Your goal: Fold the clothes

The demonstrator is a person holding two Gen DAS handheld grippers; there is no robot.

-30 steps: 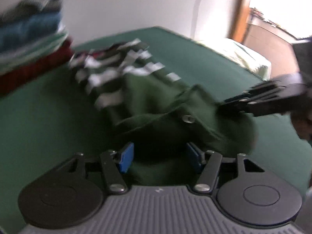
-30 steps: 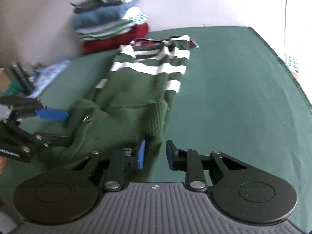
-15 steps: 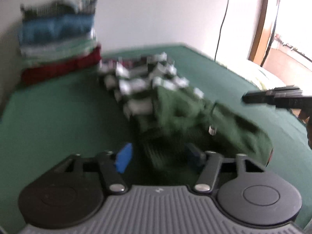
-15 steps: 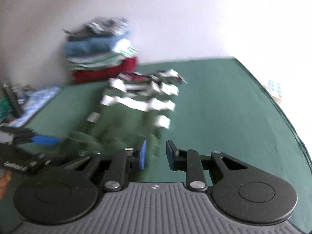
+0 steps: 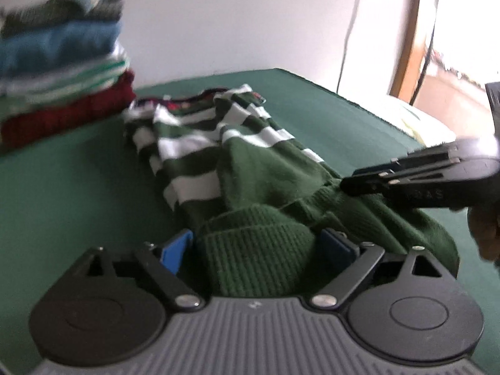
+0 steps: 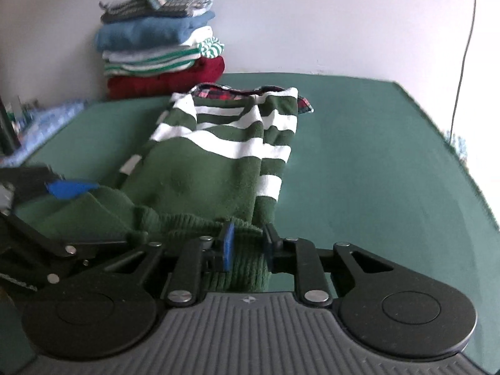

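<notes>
**One striped sweater, two grippers at its ribbed hem**

One garment is being worked: a dark green knitted sweater [image 6: 200, 184] with white bands across its upper part and a red plaid lining showing at the far end. It lies lengthwise on the green tabletop [image 6: 375, 162], folded narrow, its sleeves laid over the body. The ribbed hem is bunched at the near end, with both grippers at it.

Two grippers are in view. The left gripper [image 5: 259, 247] has its blue pads set on either side of a thick roll of the ribbed hem; its jaws are opening and the pads stand just clear of the knit. The right gripper [image 6: 247, 247] has narrow jaws with a fold of the ribbed hem pinched between its pads. In the left wrist view the right gripper comes in from the right edge, its tips at the sweater's edge, with part of a hand [image 5: 484, 231] behind it.

One stack of folded clothes [image 6: 159, 47] stands at the table's far corner against the white wall [image 6: 312, 15]: roughly five pieces, red at the bottom, then green-and-white striped, pale, blue, and a grey patterned piece on top. One thin cable [image 6: 465, 47] hangs down the wall at the right.
</notes>
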